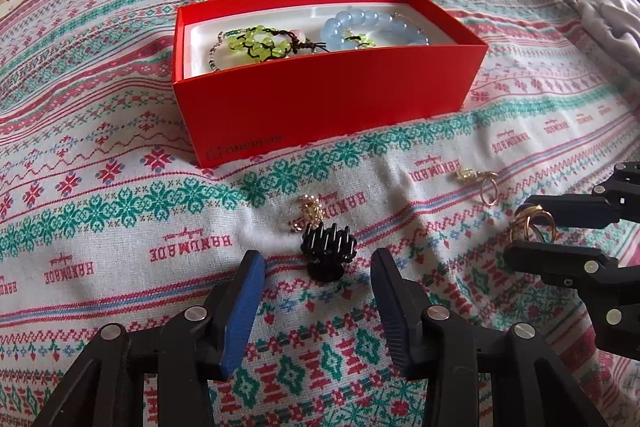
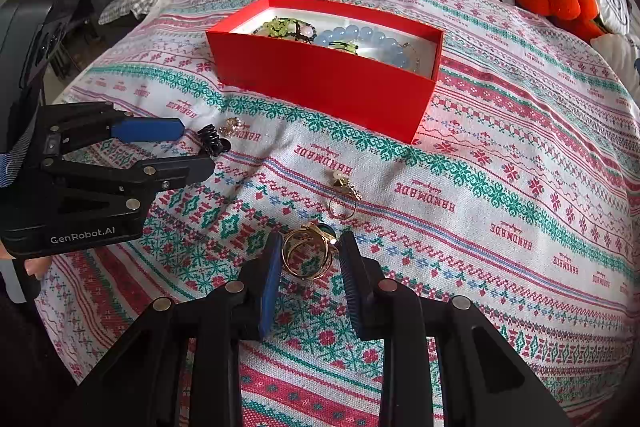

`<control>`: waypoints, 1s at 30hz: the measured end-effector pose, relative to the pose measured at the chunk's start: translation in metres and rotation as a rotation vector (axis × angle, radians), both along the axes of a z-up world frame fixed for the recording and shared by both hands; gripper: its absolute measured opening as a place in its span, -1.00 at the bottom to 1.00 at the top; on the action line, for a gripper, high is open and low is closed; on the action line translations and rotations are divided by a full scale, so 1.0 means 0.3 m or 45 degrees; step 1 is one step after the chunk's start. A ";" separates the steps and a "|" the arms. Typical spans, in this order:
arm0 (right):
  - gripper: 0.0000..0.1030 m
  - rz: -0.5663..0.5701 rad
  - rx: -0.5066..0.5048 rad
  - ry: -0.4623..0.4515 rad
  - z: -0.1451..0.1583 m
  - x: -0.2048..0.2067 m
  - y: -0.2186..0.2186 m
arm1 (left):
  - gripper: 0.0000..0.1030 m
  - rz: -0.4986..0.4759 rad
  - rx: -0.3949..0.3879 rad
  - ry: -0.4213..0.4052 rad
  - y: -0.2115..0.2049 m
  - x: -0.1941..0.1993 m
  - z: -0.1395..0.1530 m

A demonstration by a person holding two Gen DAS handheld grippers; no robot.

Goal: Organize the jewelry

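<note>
Right gripper clamped on gold rings; count unclear. Left gripper open, black hair claw just ahead, untouched. Red box far; contents partly hidden.

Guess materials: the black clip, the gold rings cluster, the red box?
Black clip: looks like moulded plastic, dull black with rigid comb teeth.
Gold rings cluster: gold-toned metal, polished; bright glints on thin hoops. Plating or solid, cannot tell.
Red box: seemingly matte card, with sharp folded edges, flat thin walls and faint printing.
</note>
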State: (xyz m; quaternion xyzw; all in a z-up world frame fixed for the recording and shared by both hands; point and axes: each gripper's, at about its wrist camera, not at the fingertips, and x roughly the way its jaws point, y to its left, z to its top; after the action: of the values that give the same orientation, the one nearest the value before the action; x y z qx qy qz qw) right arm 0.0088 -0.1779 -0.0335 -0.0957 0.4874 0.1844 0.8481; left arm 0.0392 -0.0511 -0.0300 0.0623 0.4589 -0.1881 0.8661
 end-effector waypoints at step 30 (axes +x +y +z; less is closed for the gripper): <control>-0.41 -0.051 0.016 0.003 0.042 0.014 -0.021 | -0.54 0.040 -0.015 -0.003 0.014 -0.012 0.068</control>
State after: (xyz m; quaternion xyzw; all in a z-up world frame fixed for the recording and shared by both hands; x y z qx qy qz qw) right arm 0.0131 -0.1844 -0.0209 -0.0805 0.4889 0.1707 0.8517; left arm 0.0355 -0.0469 -0.0097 0.0501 0.4577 -0.1772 0.8698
